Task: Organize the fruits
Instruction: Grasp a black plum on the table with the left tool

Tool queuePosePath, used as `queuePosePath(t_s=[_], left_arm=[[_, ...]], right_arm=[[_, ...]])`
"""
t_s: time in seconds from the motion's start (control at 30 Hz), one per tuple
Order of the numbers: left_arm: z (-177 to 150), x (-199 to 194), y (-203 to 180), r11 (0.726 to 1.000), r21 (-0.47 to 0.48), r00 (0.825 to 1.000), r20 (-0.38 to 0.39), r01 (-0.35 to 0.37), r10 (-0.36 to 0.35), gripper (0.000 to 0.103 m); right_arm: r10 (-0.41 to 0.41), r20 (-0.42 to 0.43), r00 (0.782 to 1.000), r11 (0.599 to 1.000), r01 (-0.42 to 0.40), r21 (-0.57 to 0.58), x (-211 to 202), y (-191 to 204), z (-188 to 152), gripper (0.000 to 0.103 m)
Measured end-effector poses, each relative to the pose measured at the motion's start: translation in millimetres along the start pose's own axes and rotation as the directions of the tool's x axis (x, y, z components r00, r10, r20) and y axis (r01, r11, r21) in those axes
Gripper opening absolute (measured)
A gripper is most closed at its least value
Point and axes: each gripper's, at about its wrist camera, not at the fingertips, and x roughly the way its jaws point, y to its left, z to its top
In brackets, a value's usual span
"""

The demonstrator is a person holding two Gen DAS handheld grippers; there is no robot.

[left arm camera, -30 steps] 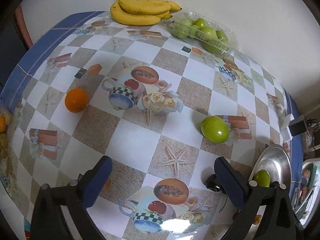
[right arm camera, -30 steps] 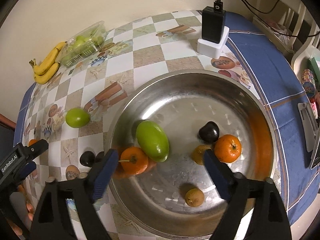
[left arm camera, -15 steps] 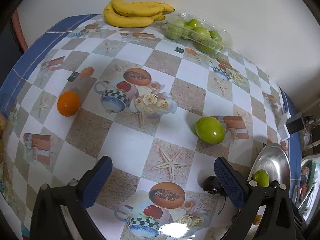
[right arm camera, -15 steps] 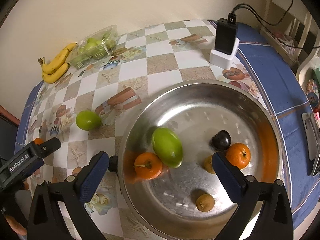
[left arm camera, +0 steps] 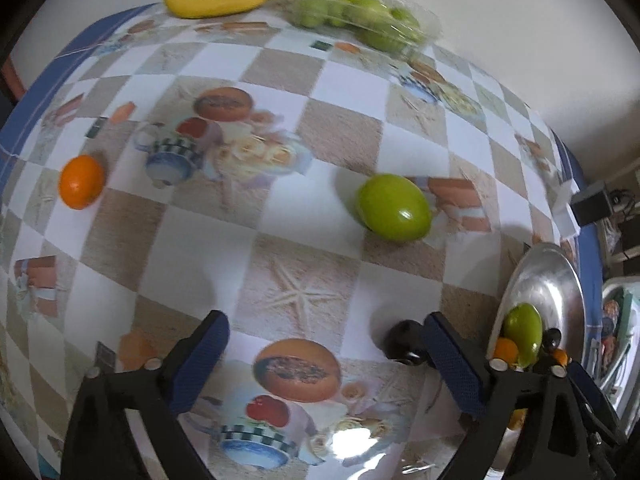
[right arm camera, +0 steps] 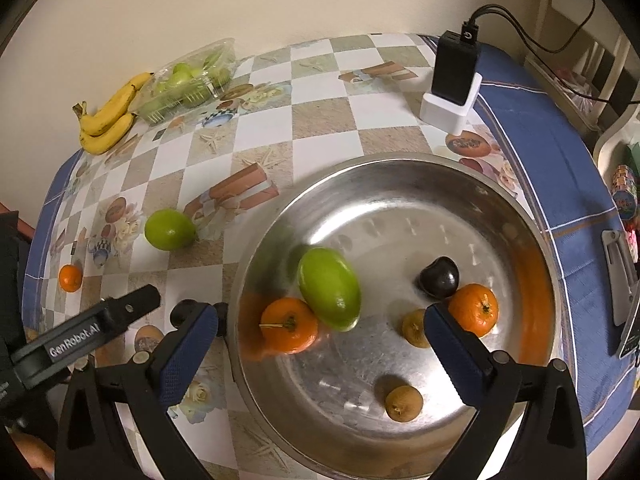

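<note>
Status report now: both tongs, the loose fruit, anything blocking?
Left tongs closing, nothing between them; right tongs open, empty. Green oval fruit and small orange loose outside round steel bowl. Nothing blocking.

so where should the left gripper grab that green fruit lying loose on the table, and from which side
Probably across its narrow middle, coming from above. The green fruit is egg-shaped and lies on its side on the tablecloth, clear of other things, so fingers either side of the short width should seat best; the tapered ends would likely slip. The left gripper is closing with nothing between its fingers.
</note>
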Motion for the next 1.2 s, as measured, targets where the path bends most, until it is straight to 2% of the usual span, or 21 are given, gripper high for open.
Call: queuePosePath(t_s=[0.17,0.63,0.93,1.1,1.2], left_arm=[[-3,4,-10,0.999,0.027,0.999,-0.024,0.044,-0.044,0.085],[-5,12,-25,0.990,0.030,0.988,-0.061,0.141,-0.139,0.041],[-3,12,-25,0.988,0.028,0.987,-0.059,0.153,-0.151,0.033],[-4,13,-25,0.987,0.017,0.985,-0.066,0.159,-0.158,0.032],[-4,12,-26,0.986,0.017,0.985,-0.064,0.163,-0.162,0.028]], right_arm=[[0.001,-0.004,1.000,1.000,-0.001,0.025,0,-5,1,0.102],[0.012,-0.017,1.000,0.998,-0.011,0.065,2,-11,-1,0.102],[0.016,-0.013,1.000,0.996,-0.014,0.086,0,-15,0,0.102],[0.014,-0.013,1.000,0.996,-0.013,0.090,0,-15,0,0.102],[0.014,-0.014,1.000,0.996,-0.013,0.088,0,-14,0,0.102]])
